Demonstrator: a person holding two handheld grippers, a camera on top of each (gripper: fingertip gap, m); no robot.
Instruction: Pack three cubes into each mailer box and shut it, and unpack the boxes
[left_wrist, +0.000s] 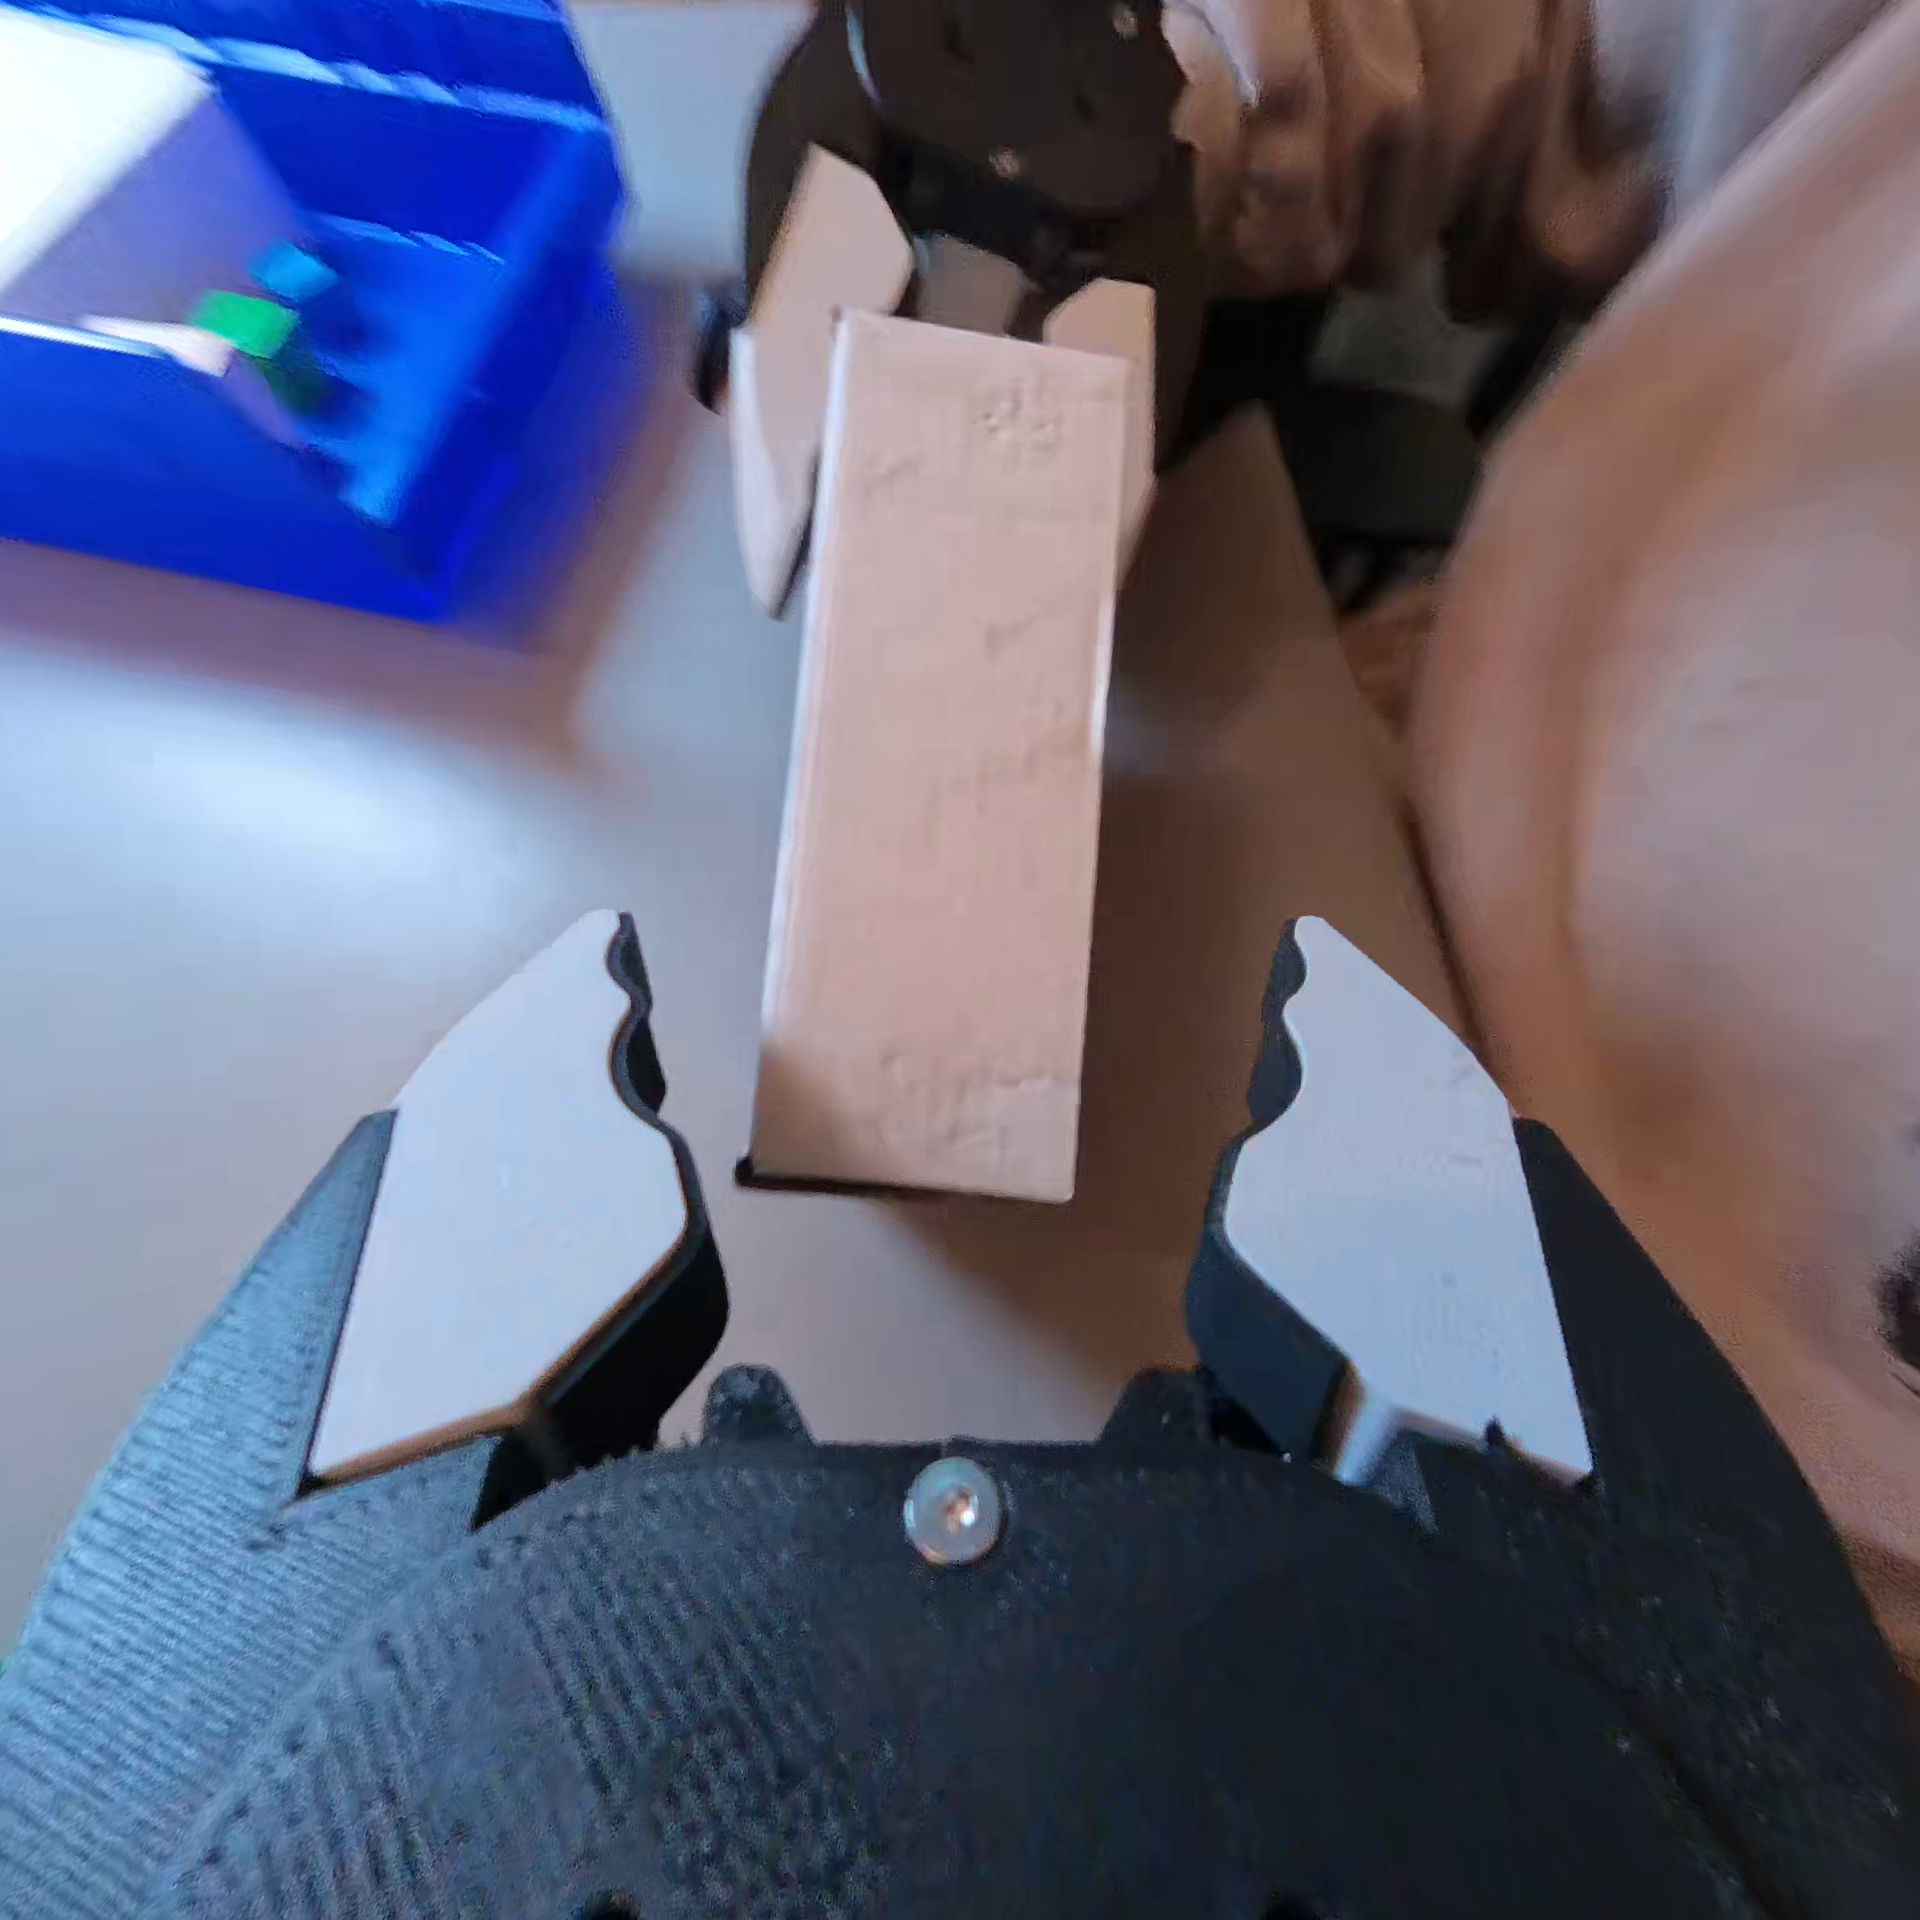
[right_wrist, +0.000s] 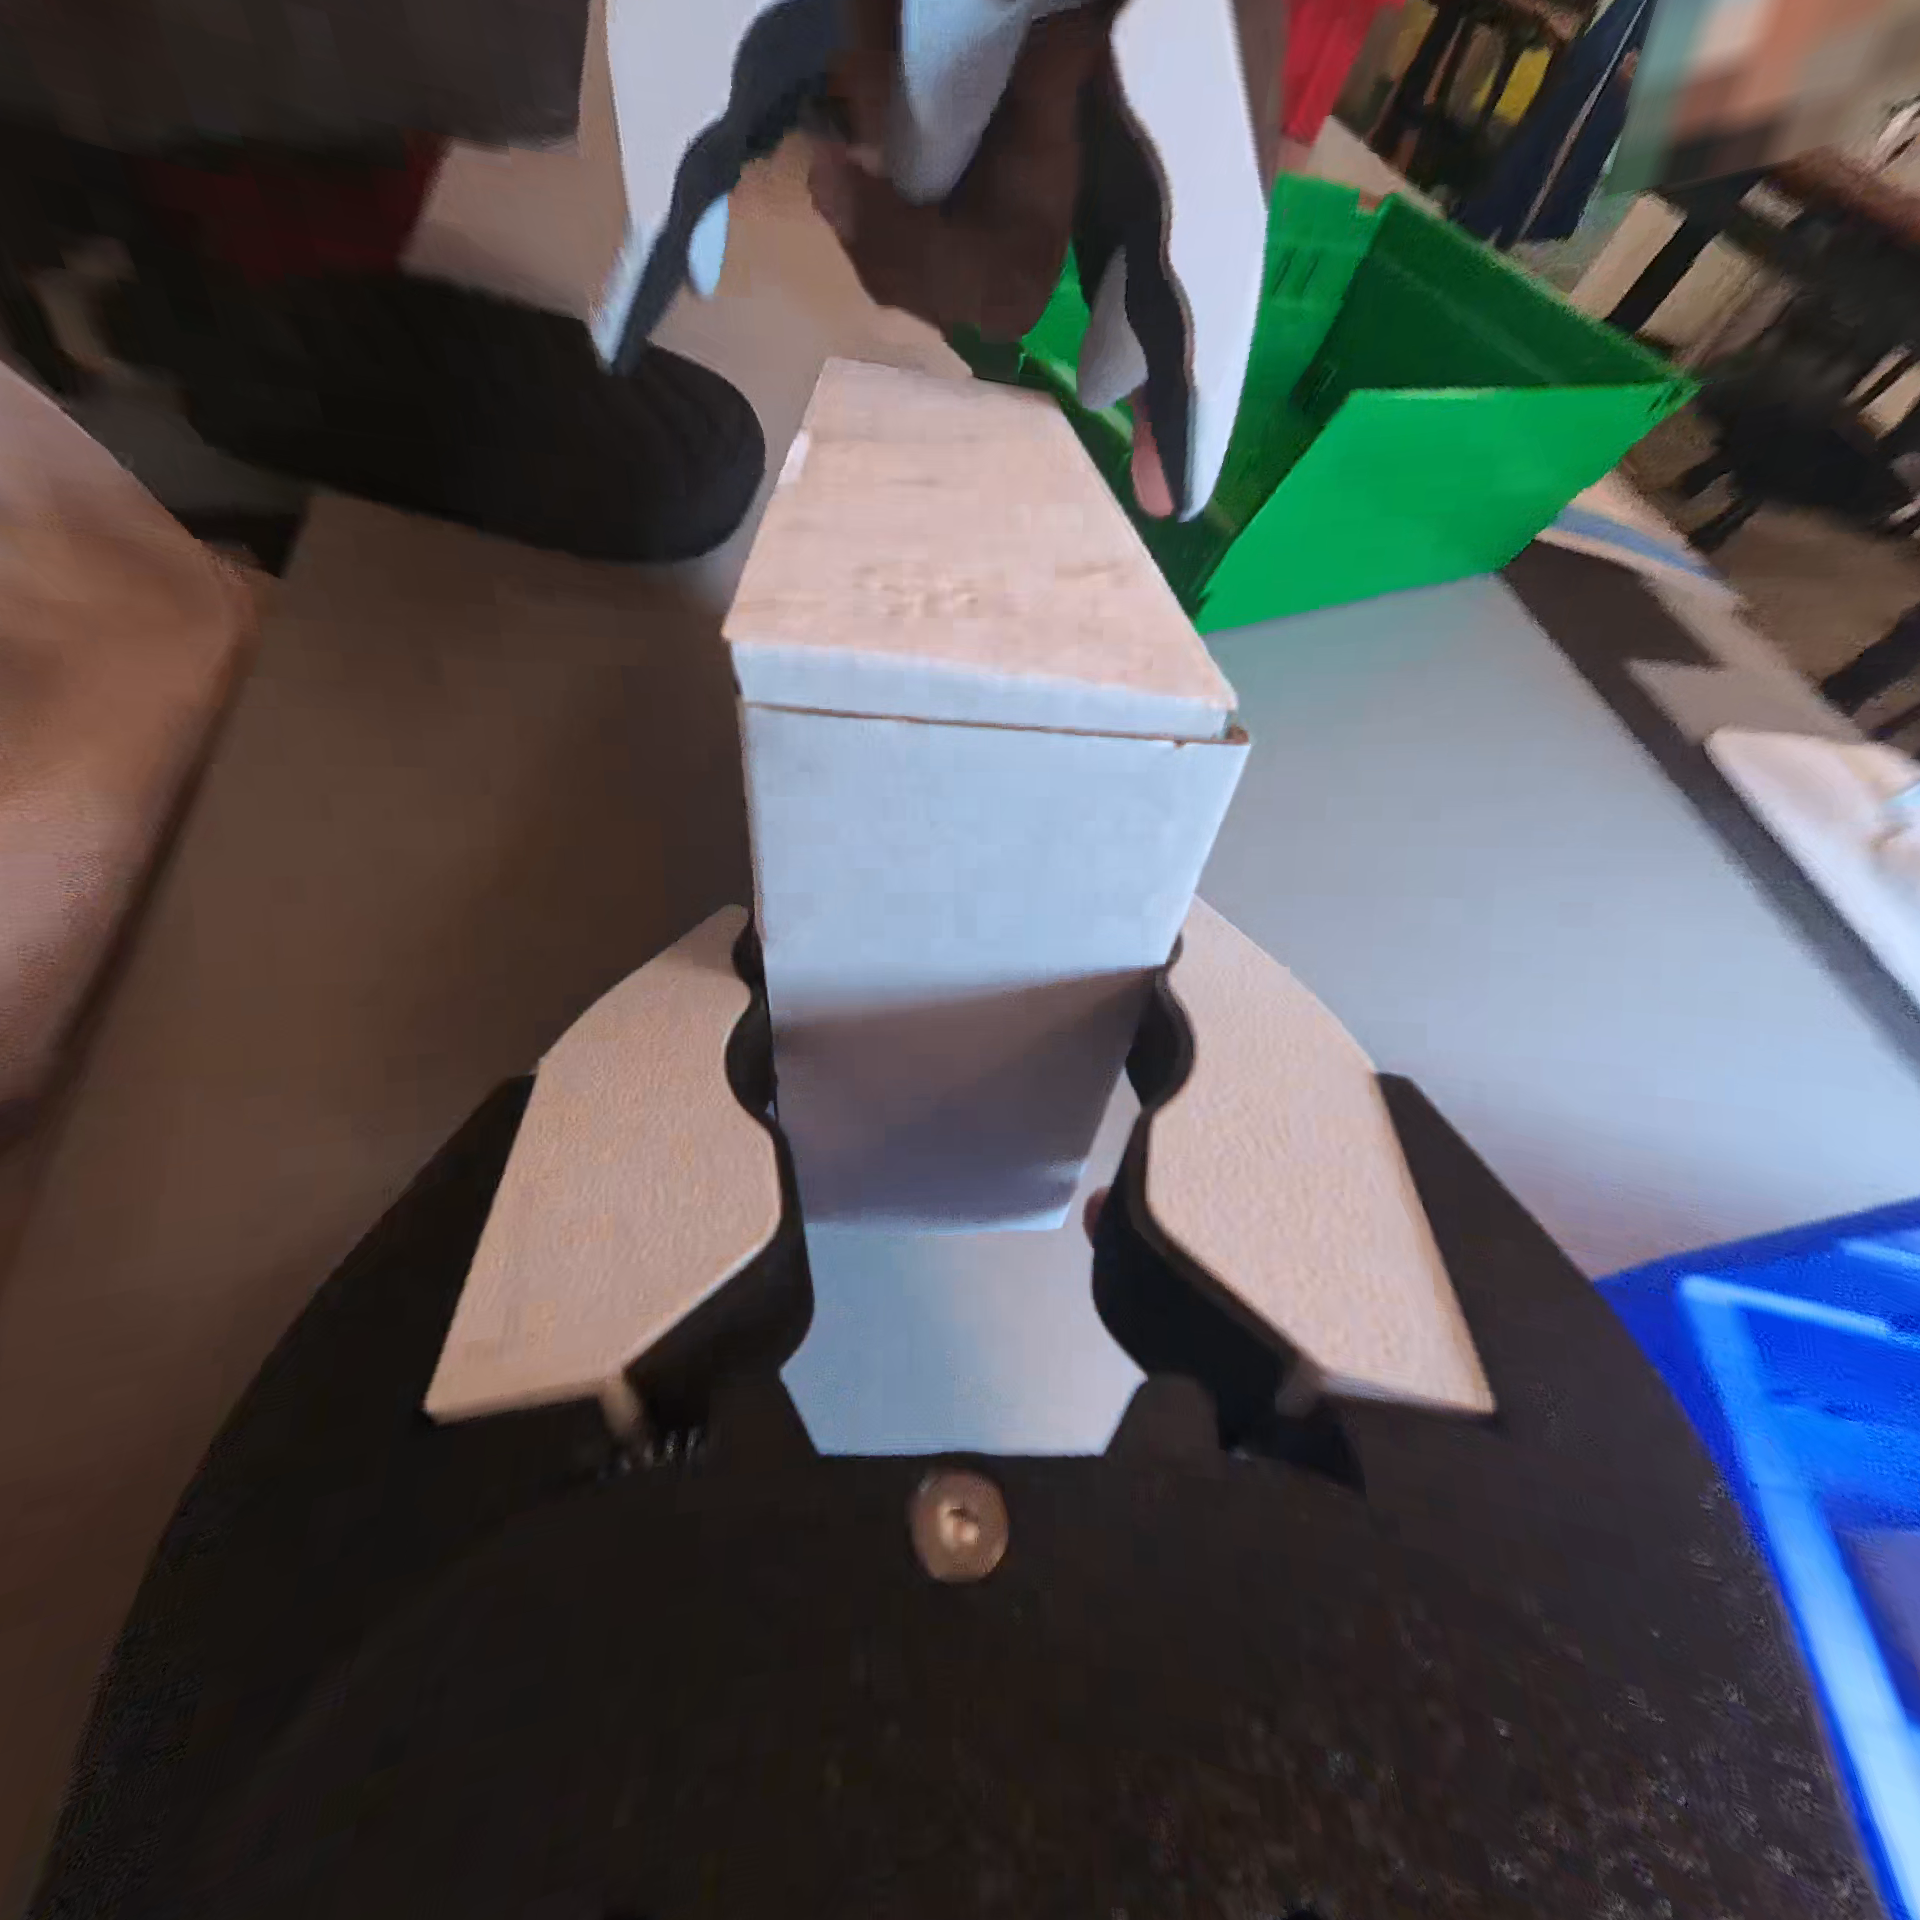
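Note:
A closed white mailer box (right_wrist: 966, 810) sits between my right gripper's fingers (right_wrist: 961, 935), which are shut on its near end. In the left wrist view the same box (left_wrist: 945, 748) lies long and narrow straight ahead, with the right gripper (left_wrist: 935, 301) clamped on its far end. My left gripper (left_wrist: 956, 935) is open and empty, its tips just short of the box's near end. It also shows in the right wrist view (right_wrist: 914, 343), open, above the box's far end. Small green and blue cubes (left_wrist: 265, 322) lie in a blue bin.
The blue bin (left_wrist: 436, 436) stands at the left in the left wrist view and at the lower right in the right wrist view (right_wrist: 1808, 1455). A green bin (right_wrist: 1434, 457) stands behind the box. A person's arm (left_wrist: 1683, 727) fills the right side. The table (right_wrist: 1455, 883) is pale.

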